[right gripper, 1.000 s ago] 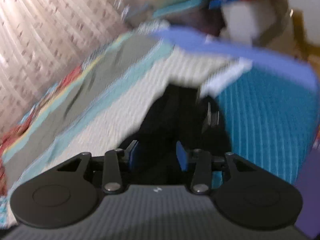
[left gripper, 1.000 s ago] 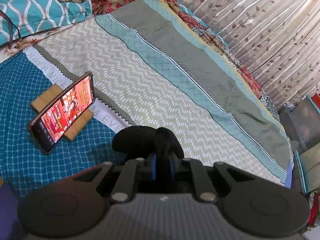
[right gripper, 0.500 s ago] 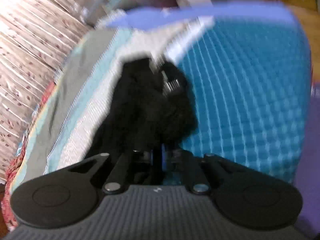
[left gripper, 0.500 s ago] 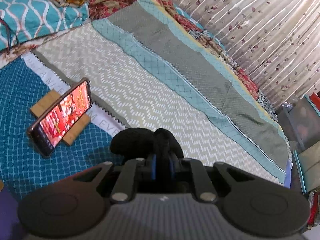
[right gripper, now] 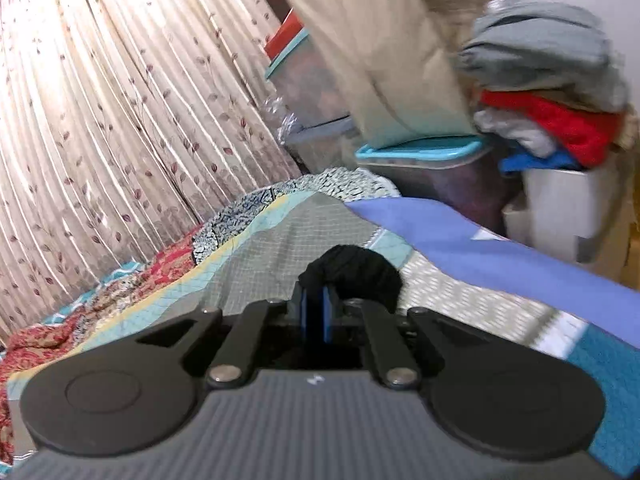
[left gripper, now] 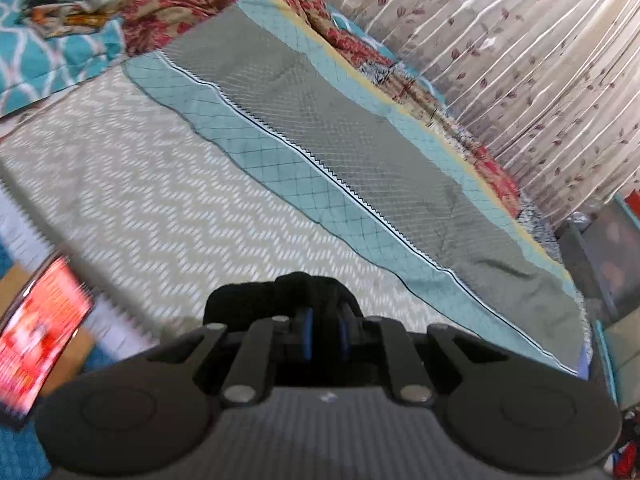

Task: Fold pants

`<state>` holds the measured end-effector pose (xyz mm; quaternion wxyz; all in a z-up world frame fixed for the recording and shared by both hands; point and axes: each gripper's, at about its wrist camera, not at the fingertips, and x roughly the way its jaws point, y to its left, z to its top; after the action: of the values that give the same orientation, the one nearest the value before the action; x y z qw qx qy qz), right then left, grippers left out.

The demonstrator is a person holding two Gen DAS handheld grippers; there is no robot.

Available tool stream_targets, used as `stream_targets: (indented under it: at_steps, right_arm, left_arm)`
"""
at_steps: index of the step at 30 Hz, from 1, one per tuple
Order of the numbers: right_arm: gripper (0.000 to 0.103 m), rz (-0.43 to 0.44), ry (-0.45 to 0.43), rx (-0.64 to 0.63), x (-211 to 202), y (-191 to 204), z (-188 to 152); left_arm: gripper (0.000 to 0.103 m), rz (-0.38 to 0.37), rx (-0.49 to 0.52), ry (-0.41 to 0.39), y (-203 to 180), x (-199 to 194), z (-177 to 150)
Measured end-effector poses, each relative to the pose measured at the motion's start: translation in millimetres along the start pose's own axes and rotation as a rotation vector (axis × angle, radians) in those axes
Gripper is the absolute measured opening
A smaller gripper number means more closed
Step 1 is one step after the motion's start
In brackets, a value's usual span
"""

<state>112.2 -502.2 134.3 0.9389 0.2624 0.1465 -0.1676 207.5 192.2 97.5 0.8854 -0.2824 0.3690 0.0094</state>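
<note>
In the left wrist view, my left gripper (left gripper: 323,330) sits at the lower centre of the frame, its blue fingers (left gripper: 306,334) pinched on a bunch of the black pants (left gripper: 256,304). The fabric bulges just ahead of and above the fingertips, spilling toward the left of the frame. Behind it the bed (left gripper: 168,200) runs diagonally from upper left to lower right under a chevron and teal bedspread. A phone (left gripper: 38,344) with a red screen leans at the left edge, blurred, and a curtain (left gripper: 520,60) fills the upper right.

In the right wrist view, my right gripper (right gripper: 316,312) is at the lower centre, blue fingers (right gripper: 304,314) nearly together, clamped on another black wad of the pants (right gripper: 360,272), which mounds just beyond the fingertips and to their right. A pile of clothes (right gripper: 540,92) stands on bins in the upper right.

I cannot see the cloth hanging between the two grips in either view, so its long axis is hidden. I judge both hands hold it equally close, and the coming fold depends on laying that span flat on the bed.
</note>
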Motion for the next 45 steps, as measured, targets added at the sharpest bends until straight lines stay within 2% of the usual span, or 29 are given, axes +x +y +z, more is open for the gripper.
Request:
stream_targets:
  at_steps: [4, 6, 8, 10, 13, 15, 17, 20, 21, 24, 28, 29, 31, 32, 33, 34, 35, 37, 40, 45]
  right_arm:
    - [0.01, -0.063, 0.034, -0.063, 67, 30, 5]
    - [0.024, -0.114, 0.097, -0.114, 106, 39, -2]
    - [0.038, -0.19, 0.15, -0.14, 119, 40, -17]
    - [0.038, -0.154, 0.154, -0.118, 109, 29, -34]
    - [0.037, -0.116, 0.192, -0.119, 80, -3, -55]
    - [0.037, -0.127, 0.196, -0.109, 53, -35, -64]
    - [0.038, -0.156, 0.189, -0.069, 25, -70, -70]
    - [0.044, -0.213, 0.173, 0.061, -20, -124, -79]
    - [0.048, -0.227, 0.173, 0.114, -35, -142, -84]
    - [0.053, -0.238, 0.19, 0.219, -63, -170, -105]
    - [0.055, -0.221, 0.227, 0.269, -62, -170, -123]
    - [0.059, -0.209, 0.223, 0.279, -60, -168, -124]
    - [0.06, -0.207, 0.214, 0.288, -50, -164, -121]
    - [0.061, -0.205, 0.216, 0.275, -43, -158, -120]
    - [0.056, -0.203, 0.23, 0.249, -32, -152, -118]
    - [0.047, -0.212, 0.246, 0.208, -25, -143, -117]
    - [0.015, -0.231, 0.261, 0.172, -21, -138, -115]
    - [0.012, -0.246, 0.261, 0.145, -20, -130, -109]
    - [0.012, -0.241, 0.133, 0.155, -49, -129, -92]
    - [0.011, -0.329, -0.028, 0.183, -110, -149, -78]
  left_arm:
    - [0.015, 0.034, 0.042, 0.019, -25, 58, 21]
    - [0.032, 0.076, 0.059, 0.046, -32, 90, 22]
    - [0.036, 0.162, 0.072, 0.101, -33, 112, 12]
    - [0.037, 0.128, 0.094, 0.146, -24, 110, -3]
    - [0.051, 0.095, 0.11, 0.145, 1, 76, -26]
    - [0.062, 0.096, 0.112, 0.13, 23, 44, -42]
    - [0.067, 0.097, 0.094, 0.133, 47, 10, -63]
    - [0.087, 0.074, 0.029, 0.151, 76, -23, -90]
    - [0.089, 0.064, -0.002, 0.168, 83, -29, -99]
    - [0.092, 0.01, -0.09, 0.214, 98, -33, -124]
    - [0.094, -0.057, -0.205, 0.257, 104, -15, -147]
    - [0.095, -0.07, -0.219, 0.259, 102, -8, -151]
    - [0.091, -0.059, -0.243, 0.262, 96, 6, -156]
    - [0.078, -0.06, -0.241, 0.257, 92, 11, -157]
    - [0.055, -0.055, -0.232, 0.252, 88, 15, -157]
    - [0.04, -0.027, -0.218, 0.251, 84, 18, -157]
    - [0.015, -0.018, -0.204, 0.261, 80, 21, -156]
    - [0.015, -0.027, -0.199, 0.24, 74, 12, -153]
    - [0.014, 0.004, -0.123, 0.15, 68, -26, -145]
    - [0.014, 0.0, -0.131, 0.113, 83, -89, -154]
